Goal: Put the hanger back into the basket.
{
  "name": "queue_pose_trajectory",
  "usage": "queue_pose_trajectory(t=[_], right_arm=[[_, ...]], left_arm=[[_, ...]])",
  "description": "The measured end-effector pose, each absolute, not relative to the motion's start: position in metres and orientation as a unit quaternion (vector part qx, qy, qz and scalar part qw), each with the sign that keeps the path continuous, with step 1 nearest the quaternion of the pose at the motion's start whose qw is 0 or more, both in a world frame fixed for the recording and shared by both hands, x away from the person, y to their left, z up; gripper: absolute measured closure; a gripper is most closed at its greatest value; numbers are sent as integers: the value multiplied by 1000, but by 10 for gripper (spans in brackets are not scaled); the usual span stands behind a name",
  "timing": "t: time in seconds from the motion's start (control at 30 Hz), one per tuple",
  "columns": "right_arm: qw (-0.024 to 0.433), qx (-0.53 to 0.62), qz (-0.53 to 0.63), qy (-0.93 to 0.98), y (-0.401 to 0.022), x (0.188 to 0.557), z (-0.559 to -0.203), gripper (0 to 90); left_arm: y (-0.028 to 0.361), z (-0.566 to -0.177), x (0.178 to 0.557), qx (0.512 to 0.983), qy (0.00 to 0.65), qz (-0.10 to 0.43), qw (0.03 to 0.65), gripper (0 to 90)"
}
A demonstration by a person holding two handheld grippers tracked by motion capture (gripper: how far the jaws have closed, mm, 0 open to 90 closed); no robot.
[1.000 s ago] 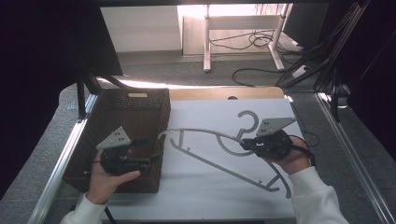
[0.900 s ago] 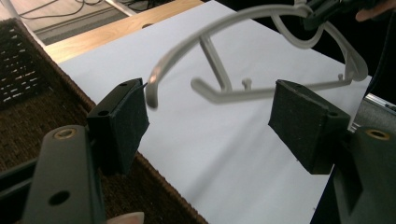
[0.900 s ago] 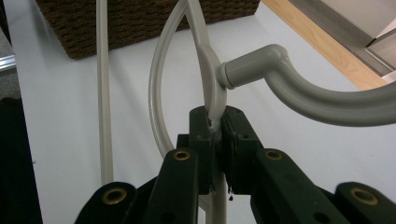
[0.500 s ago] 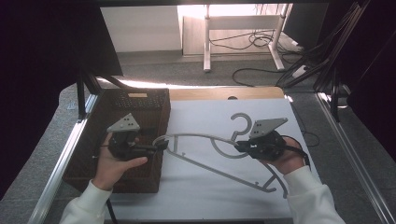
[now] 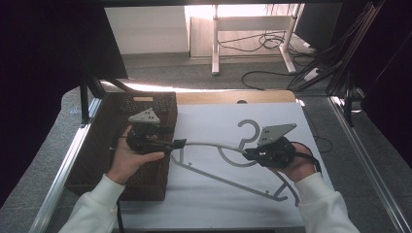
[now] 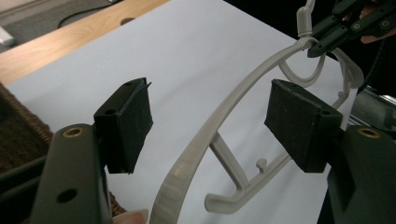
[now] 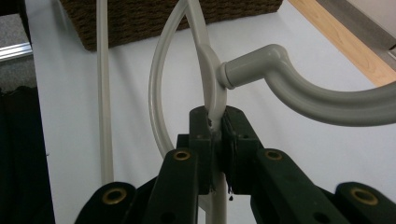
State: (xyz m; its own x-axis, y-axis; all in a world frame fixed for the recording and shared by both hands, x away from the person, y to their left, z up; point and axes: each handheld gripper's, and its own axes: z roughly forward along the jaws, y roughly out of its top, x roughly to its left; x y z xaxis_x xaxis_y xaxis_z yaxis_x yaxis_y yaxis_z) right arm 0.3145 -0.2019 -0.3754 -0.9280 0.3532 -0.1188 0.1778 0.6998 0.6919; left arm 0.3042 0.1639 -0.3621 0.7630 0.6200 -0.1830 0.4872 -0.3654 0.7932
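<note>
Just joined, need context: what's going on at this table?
A person is handling a grey plastic hanger over the white table. The right gripper is clamped on the hanger near its hook. The left gripper, beside the brown basket, has its jaws just closing around the hanger's arm, pads not yet touching.

A: Obstructions on the white sheet?
B: Hanger spans its centre; wicker basket bounds the left edge.
A: Free passage?
B: Bare sheet beyond the hanger's hook, and along the near edge.
</note>
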Motion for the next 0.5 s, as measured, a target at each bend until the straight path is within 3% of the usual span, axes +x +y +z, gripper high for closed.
queue_pose_trajectory(t=[0.5], right_arm=[[112,125,356,919,-195,312,-376,828]], left_arm=[[123,-362,325,873,271,18,404,371]])
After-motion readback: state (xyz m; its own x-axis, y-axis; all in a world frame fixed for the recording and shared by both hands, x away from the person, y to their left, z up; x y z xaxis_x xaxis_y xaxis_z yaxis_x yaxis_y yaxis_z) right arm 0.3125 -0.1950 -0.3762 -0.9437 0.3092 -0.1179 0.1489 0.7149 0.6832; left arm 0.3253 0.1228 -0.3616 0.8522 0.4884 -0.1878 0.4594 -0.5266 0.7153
